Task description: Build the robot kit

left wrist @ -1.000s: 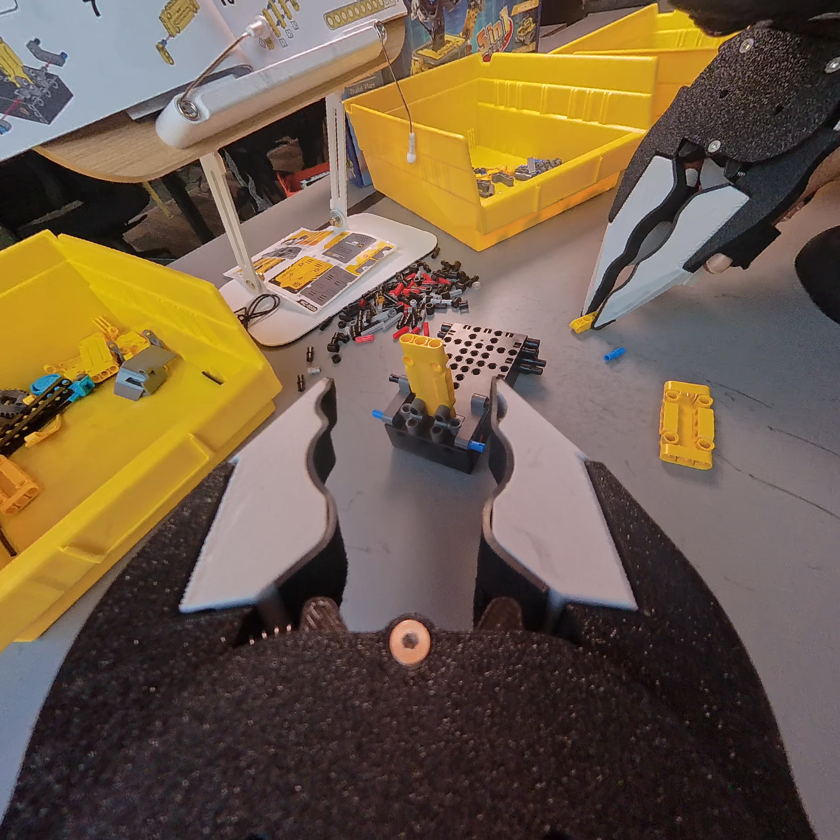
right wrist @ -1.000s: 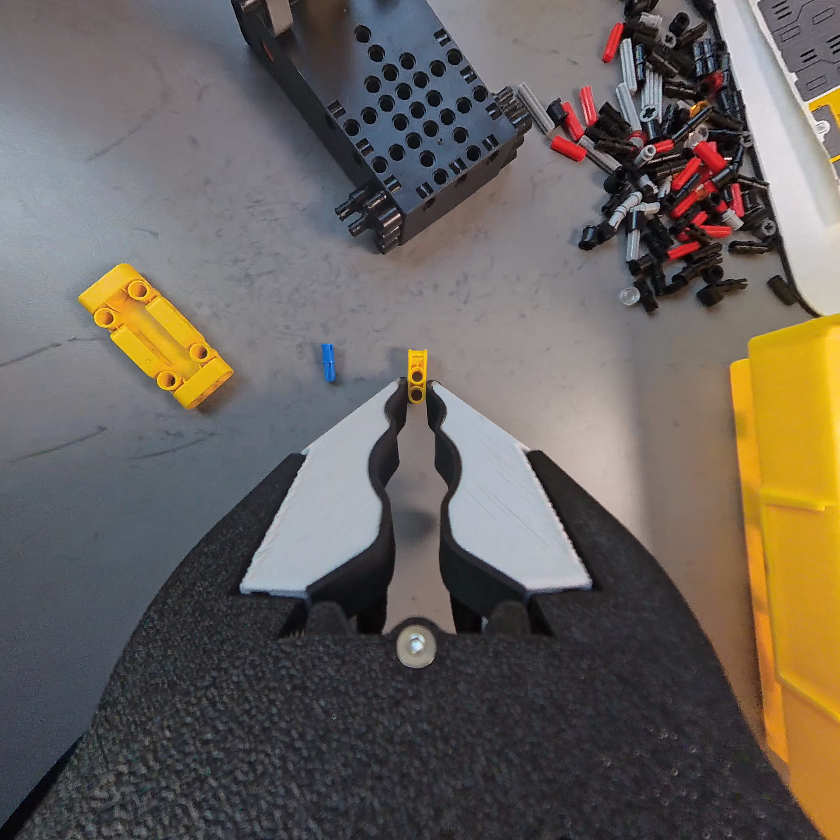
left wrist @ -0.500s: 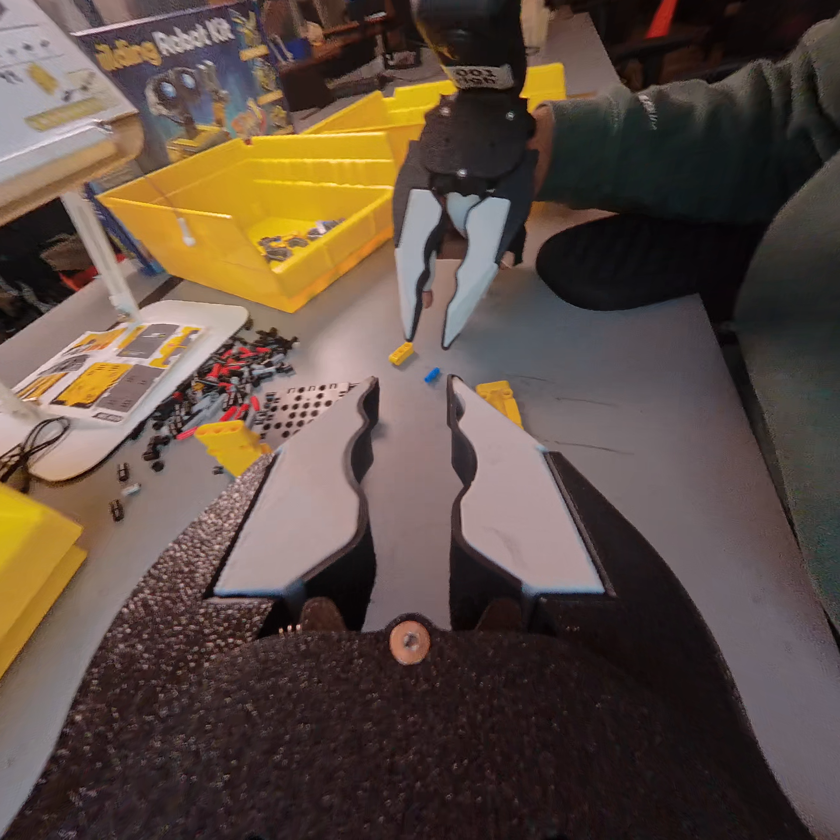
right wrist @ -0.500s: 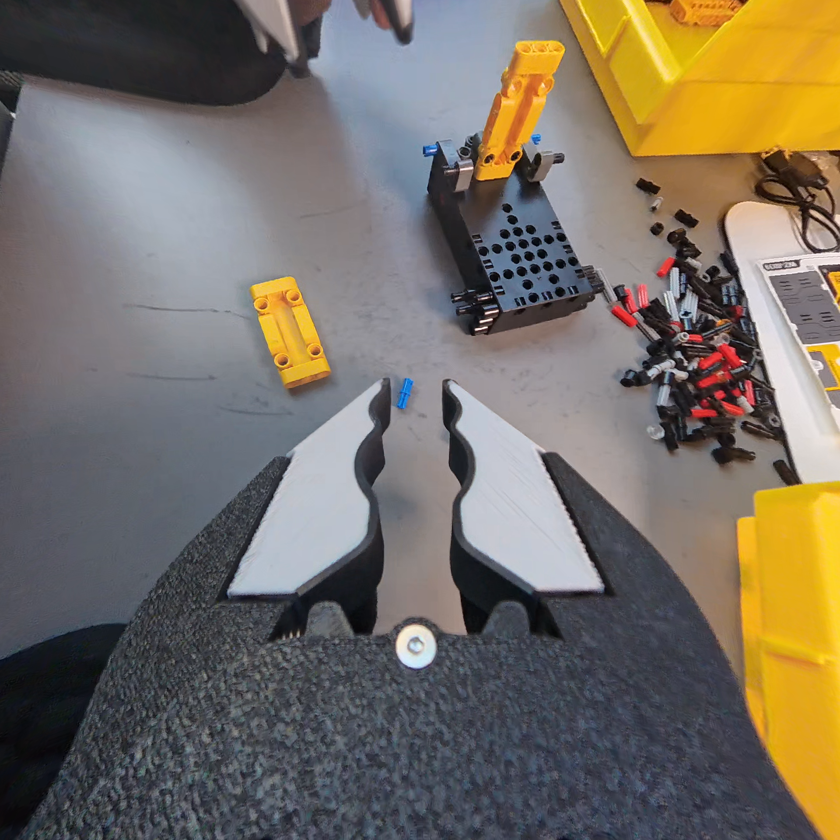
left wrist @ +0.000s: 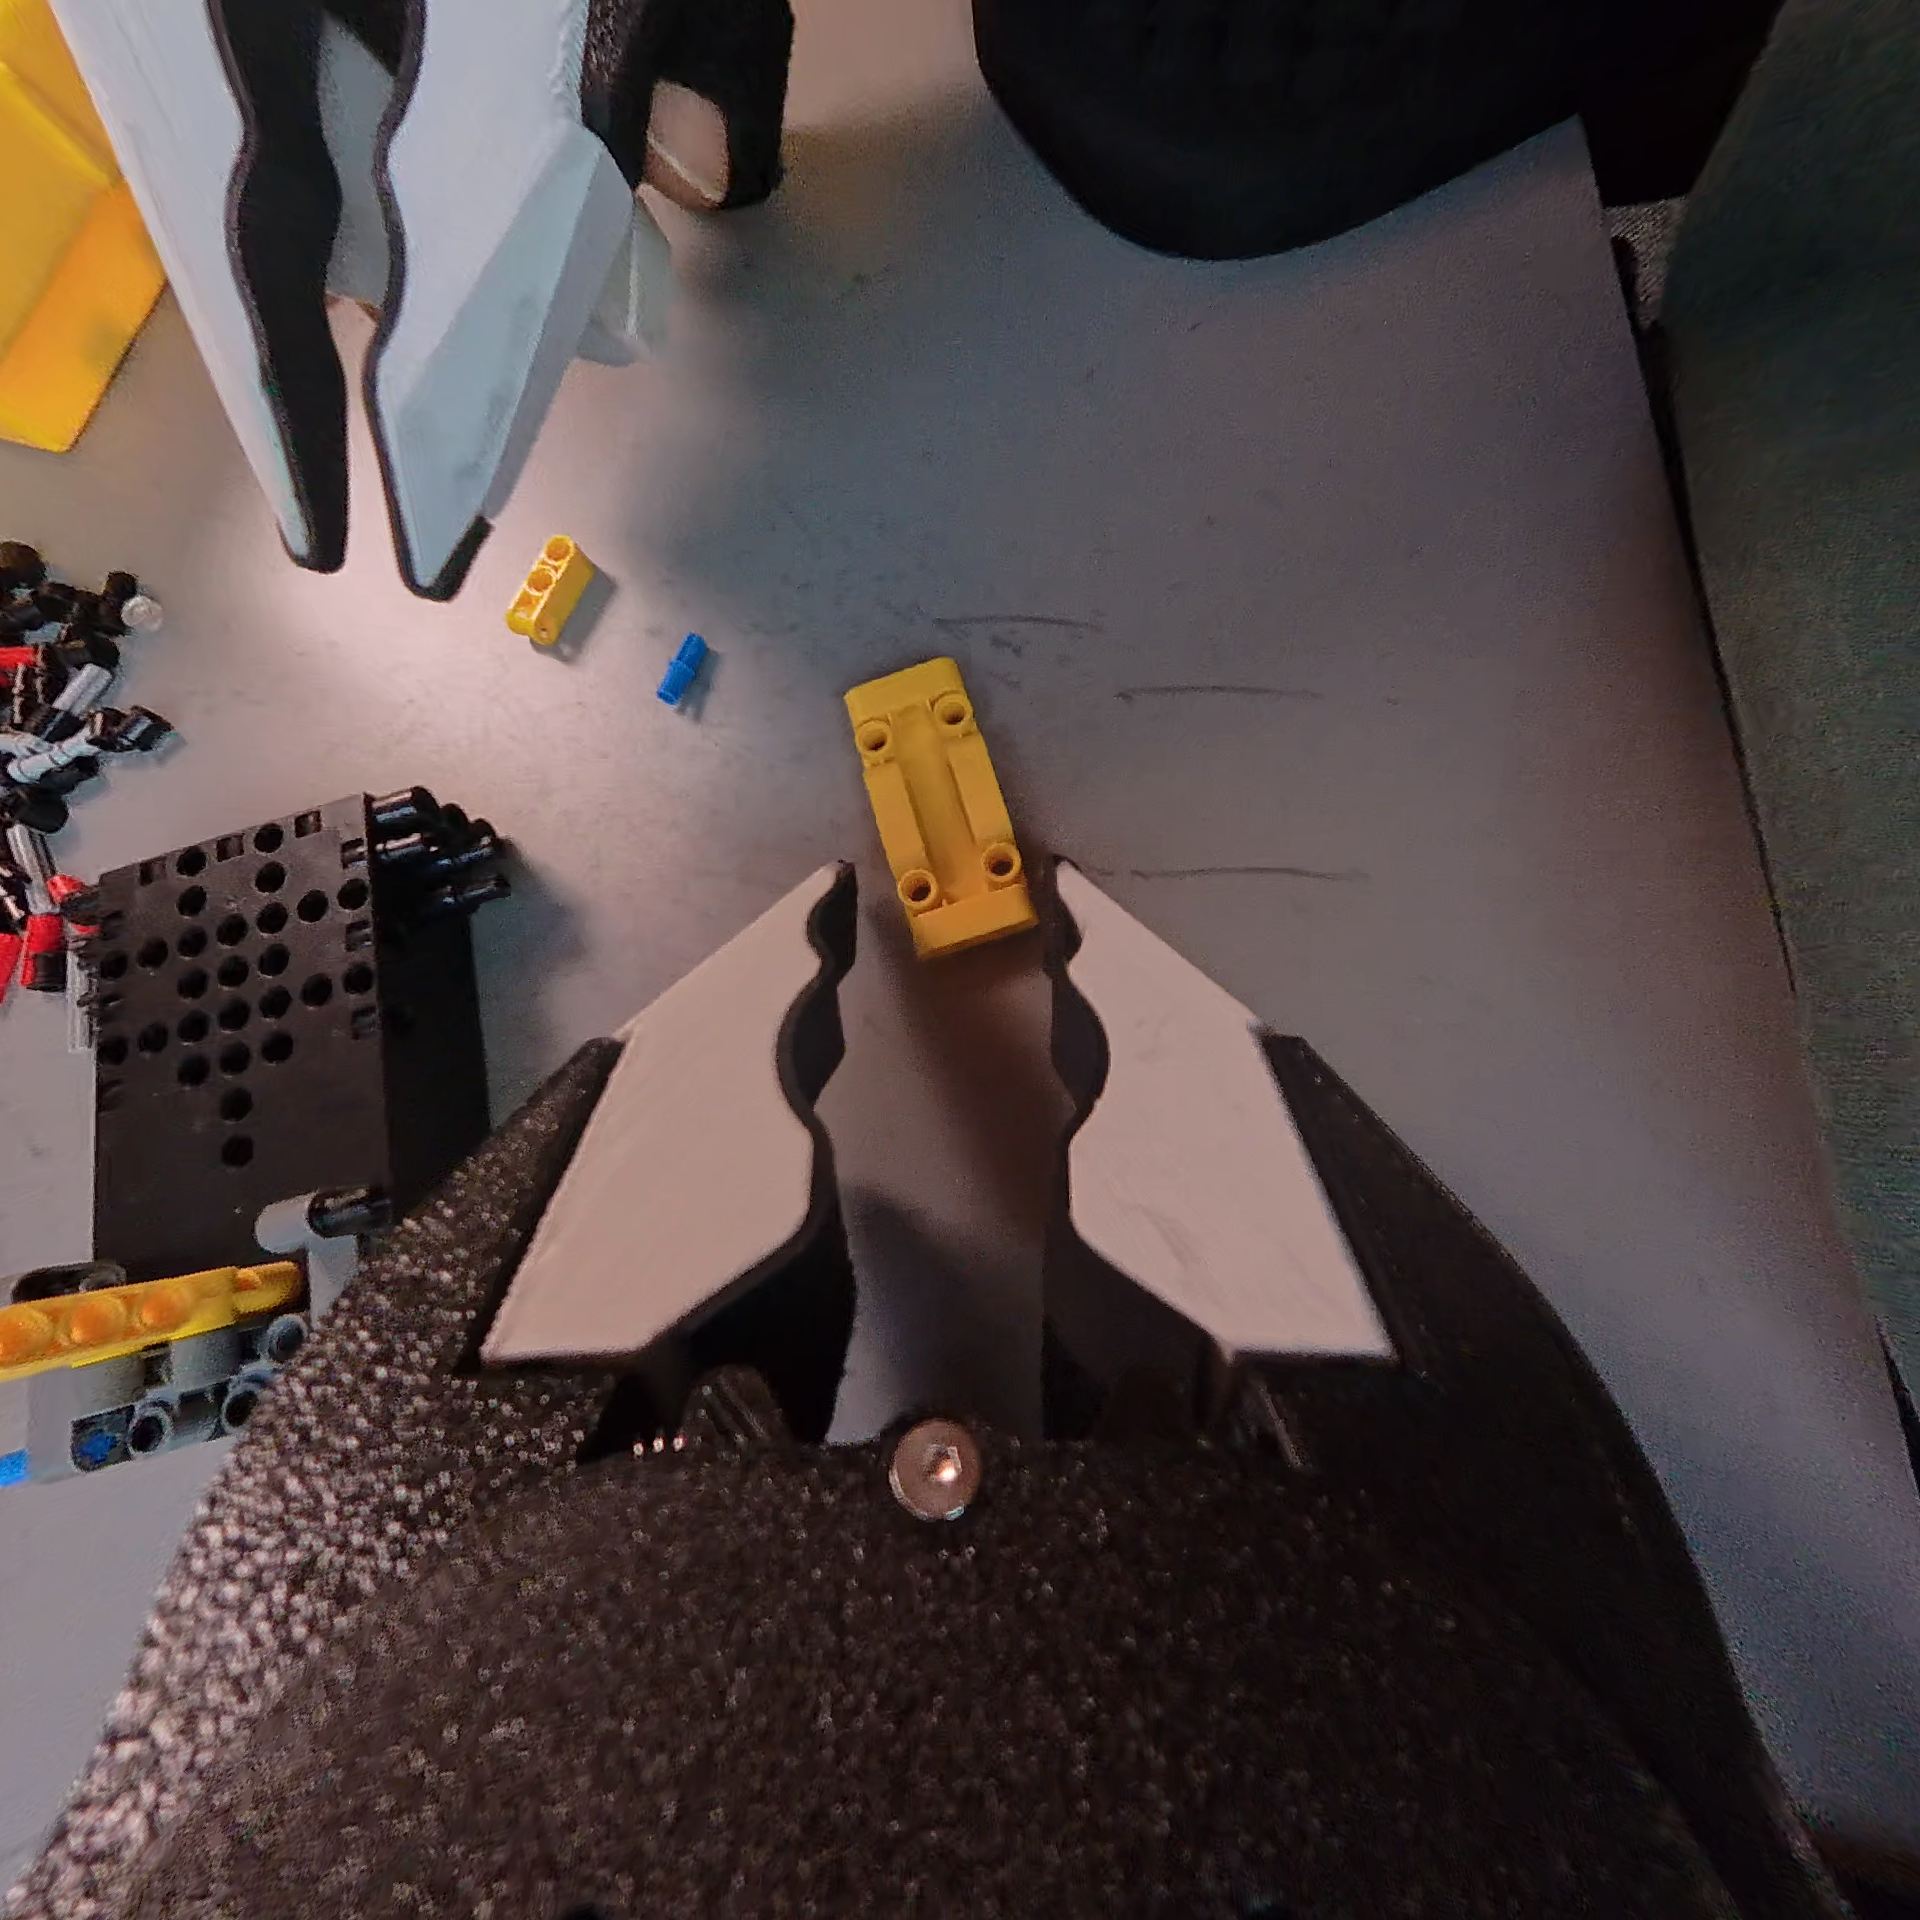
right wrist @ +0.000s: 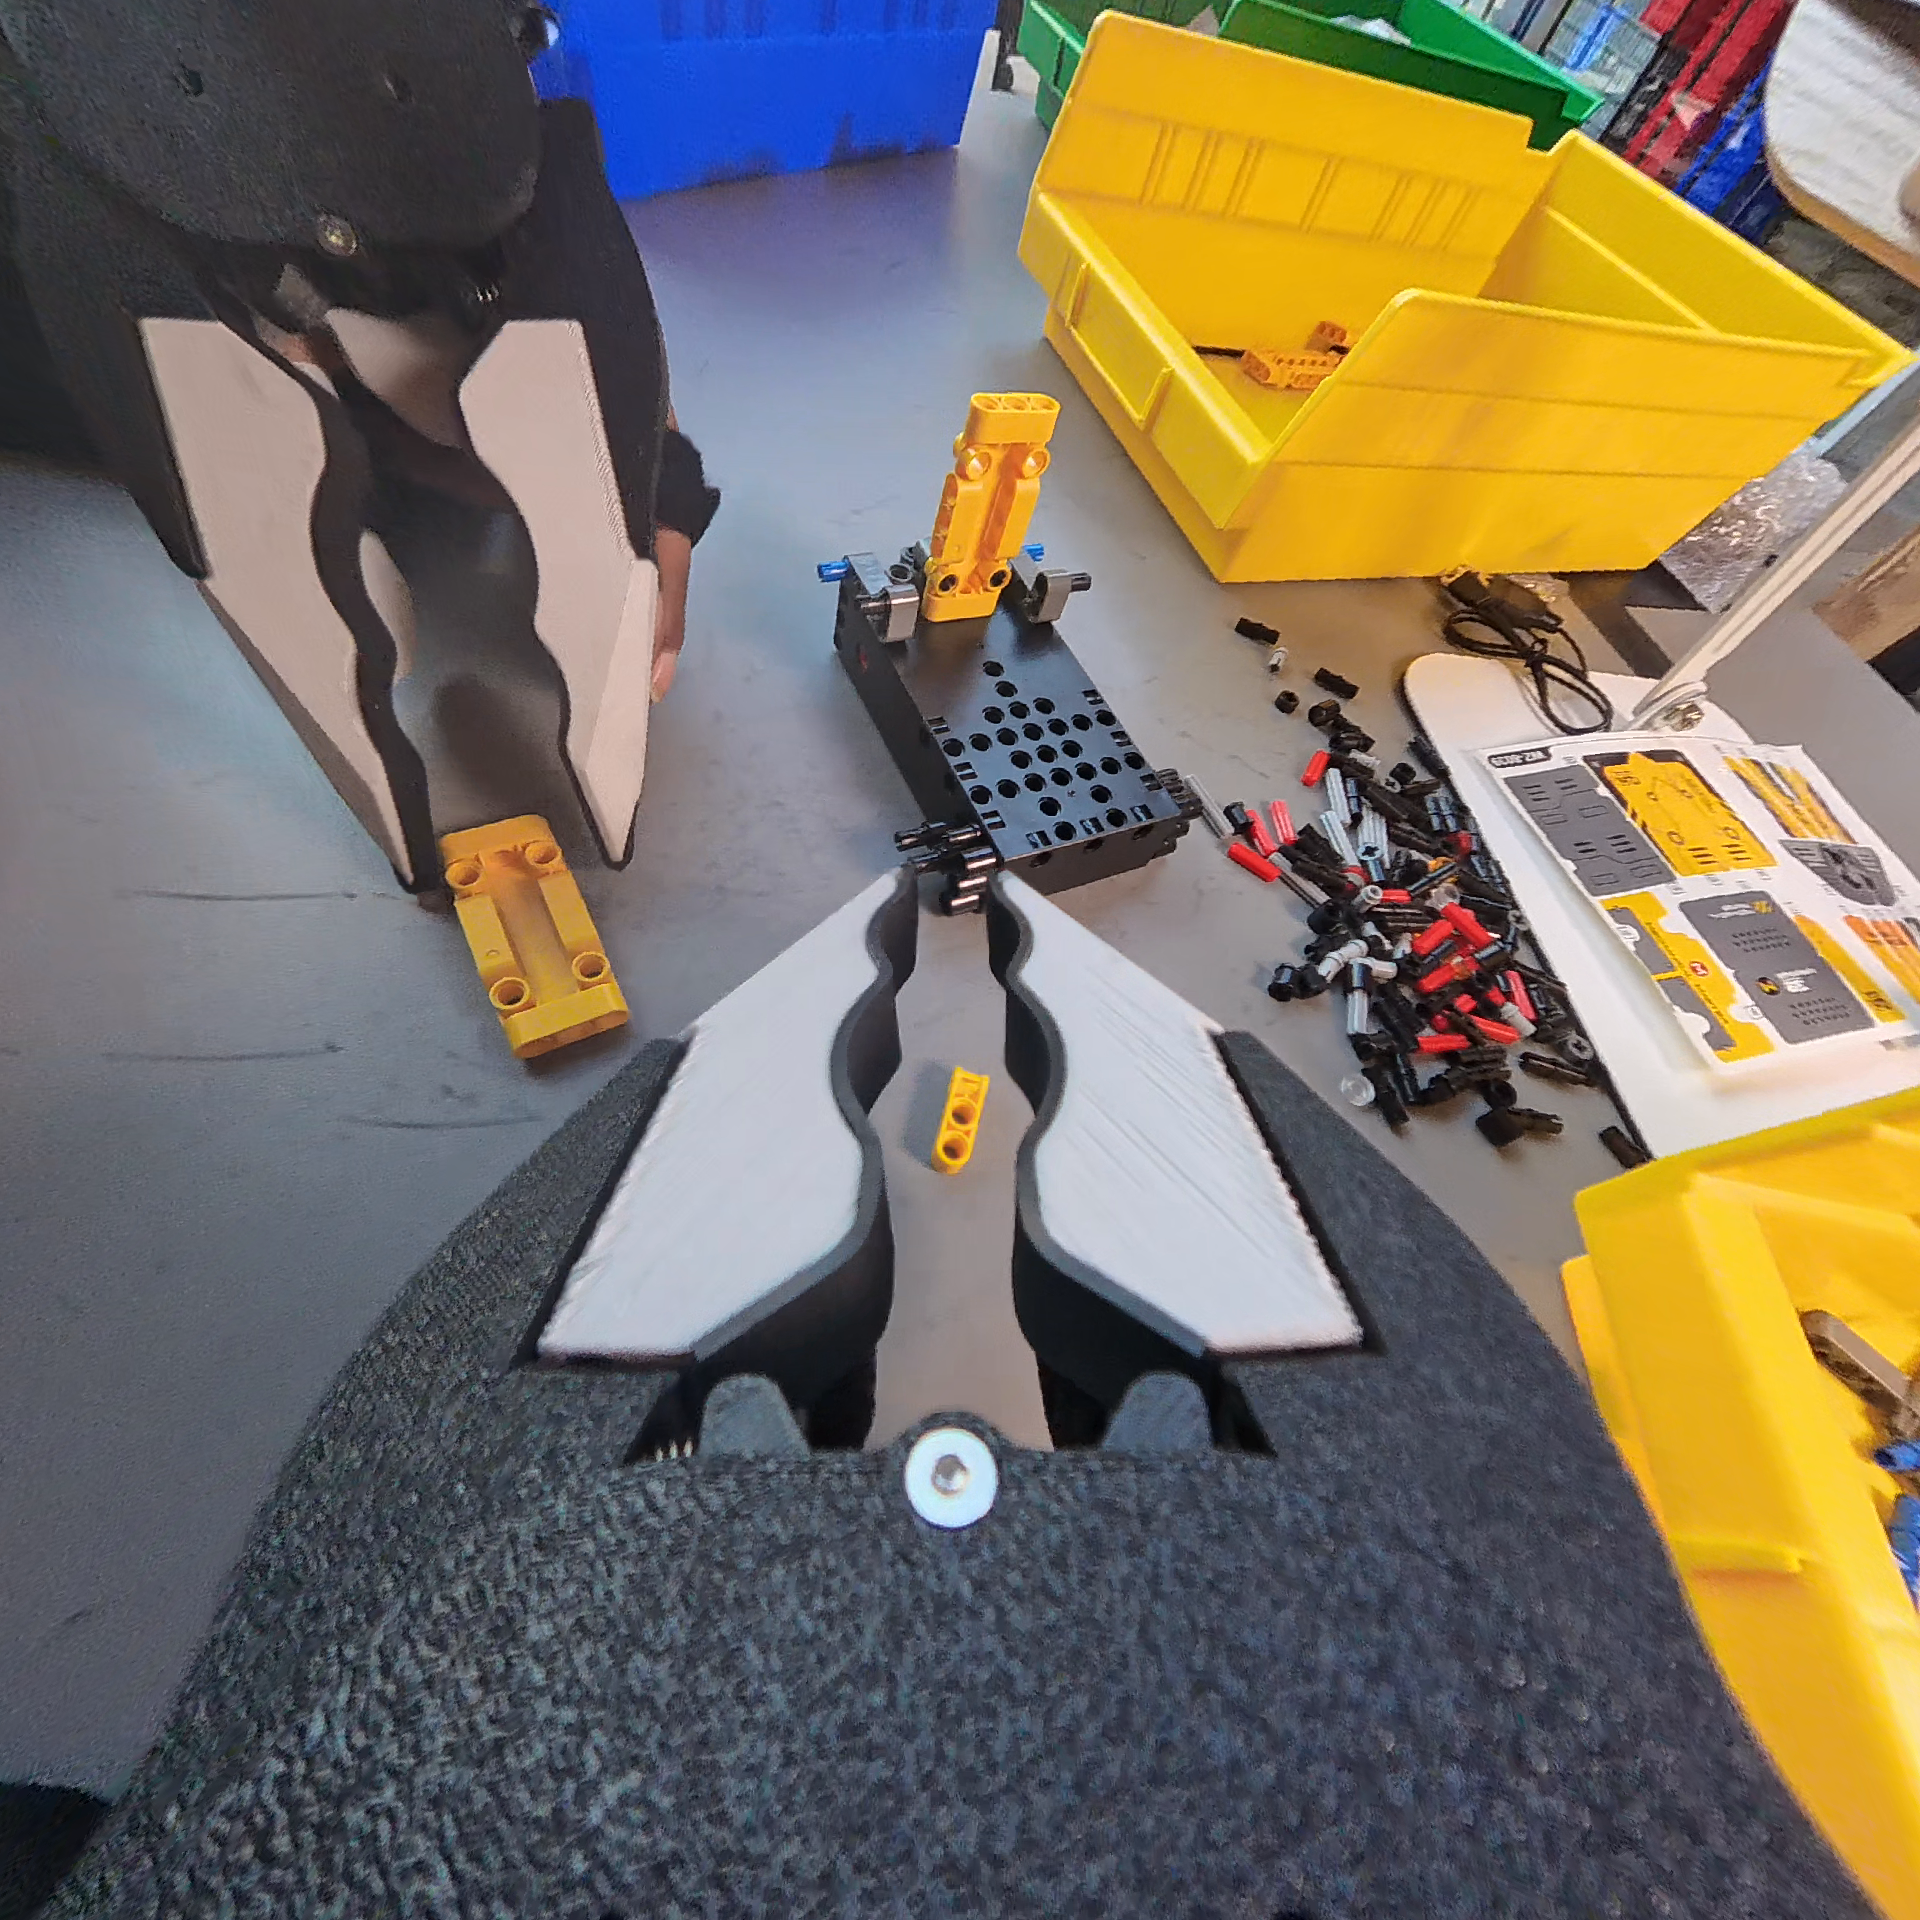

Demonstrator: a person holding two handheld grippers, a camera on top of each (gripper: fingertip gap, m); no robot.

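My left gripper (left wrist: pixel 951 878) is open and points down at the grey table, its fingertips on either side of the near end of a flat yellow panel (left wrist: pixel 935 790). The right wrist view shows the same: the left gripper (right wrist: pixel 516 862) straddles the panel (right wrist: pixel 540 956). My right gripper (right wrist: pixel 953 888) is slightly open and empty, above the table. A small yellow beam (right wrist: pixel 959 1120) lies loose on the table below its fingers, just beside the right gripper's tips (left wrist: pixel 374 566) in the left wrist view. A blue pin (left wrist: pixel 683 668) lies between the beam (left wrist: pixel 551 589) and the panel.
A black perforated block (right wrist: pixel 1023 769) carries an upright yellow piece (right wrist: pixel 992 499). A pile of black, red and grey pins (right wrist: pixel 1403 935) lies beside an instruction sheet (right wrist: pixel 1714 883). Yellow bins (right wrist: pixel 1403 343) (right wrist: pixel 1766 1455) stand behind and at right. A blue bin (right wrist: pixel 769 83) stands far back. My right gripper's tips are some 5 cm from the blue pin (left wrist: pixel 683 668).
My right gripper let go of the small yellow beam, opened and drew back. My left gripper swung from the black block over to the yellow panel and now straddles its end.
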